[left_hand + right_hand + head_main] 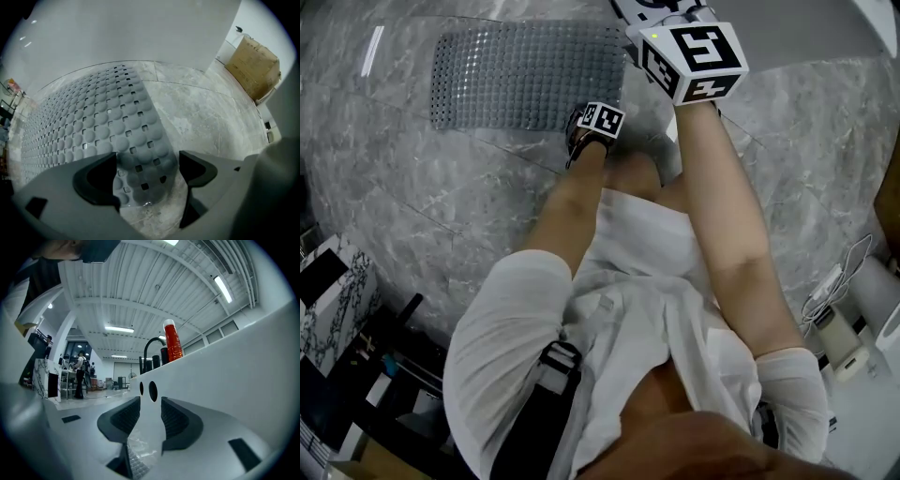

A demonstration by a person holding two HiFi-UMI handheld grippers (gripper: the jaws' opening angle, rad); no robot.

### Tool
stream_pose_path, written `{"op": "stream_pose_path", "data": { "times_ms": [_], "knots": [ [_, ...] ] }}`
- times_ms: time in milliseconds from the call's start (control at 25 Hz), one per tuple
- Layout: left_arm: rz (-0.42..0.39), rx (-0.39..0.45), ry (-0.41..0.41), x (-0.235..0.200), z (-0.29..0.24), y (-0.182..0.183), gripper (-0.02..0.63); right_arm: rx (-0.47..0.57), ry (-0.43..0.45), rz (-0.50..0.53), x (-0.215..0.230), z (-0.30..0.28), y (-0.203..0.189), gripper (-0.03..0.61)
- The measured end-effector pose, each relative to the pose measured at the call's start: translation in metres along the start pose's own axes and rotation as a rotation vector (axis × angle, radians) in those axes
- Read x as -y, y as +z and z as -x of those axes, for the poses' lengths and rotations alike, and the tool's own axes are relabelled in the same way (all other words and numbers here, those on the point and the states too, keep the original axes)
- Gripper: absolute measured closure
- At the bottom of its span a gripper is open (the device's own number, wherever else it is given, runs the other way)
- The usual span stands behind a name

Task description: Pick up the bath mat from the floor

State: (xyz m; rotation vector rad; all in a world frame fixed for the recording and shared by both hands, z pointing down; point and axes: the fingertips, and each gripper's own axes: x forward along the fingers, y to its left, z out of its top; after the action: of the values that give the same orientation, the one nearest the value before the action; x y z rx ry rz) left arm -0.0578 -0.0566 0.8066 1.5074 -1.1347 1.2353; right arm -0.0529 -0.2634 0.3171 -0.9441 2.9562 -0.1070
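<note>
The grey bath mat [525, 75] with round bumps and square holes lies flat on the marble floor. My left gripper [579, 139] is down at the mat's near right corner. In the left gripper view its jaws [147, 176] stand wide apart, with that corner of the mat [93, 122] lying between them, not pinched. My right gripper, seen by its marker cube [694, 58], is held higher, right of the mat. The right gripper [150, 416] points away from the floor at a white wall; a narrow gap shows between its ribbed pads, which press on nothing.
A white tub-like wall [225, 380] with two holes carries a red bottle [172, 341] and a black tap [152, 350]. A cardboard box [253, 65] stands by the far wall. A marble-patterned box [333, 291] is at left; cables and white devices [844, 319] at right.
</note>
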Motion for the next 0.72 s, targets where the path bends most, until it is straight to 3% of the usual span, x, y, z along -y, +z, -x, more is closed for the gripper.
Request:
{"op": "stream_pose_path", "data": {
  "times_ms": [440,600,720],
  "knots": [
    [0.015,-0.014,0.012,-0.005,0.003,-0.003,0.202,-0.024,0.02,-0.072,0.037,-0.03,-0.025,0.437],
    [0.031,0.0,0.004,-0.013,0.007,0.002,0.289,-0.029,0.011,-0.076,0.043,-0.034,-0.026,0.437],
    [0.048,-0.003,0.017,-0.027,0.009,0.001,0.43,-0.038,0.021,-0.068,0.042,-0.036,-0.03,0.437]
  ]
}}
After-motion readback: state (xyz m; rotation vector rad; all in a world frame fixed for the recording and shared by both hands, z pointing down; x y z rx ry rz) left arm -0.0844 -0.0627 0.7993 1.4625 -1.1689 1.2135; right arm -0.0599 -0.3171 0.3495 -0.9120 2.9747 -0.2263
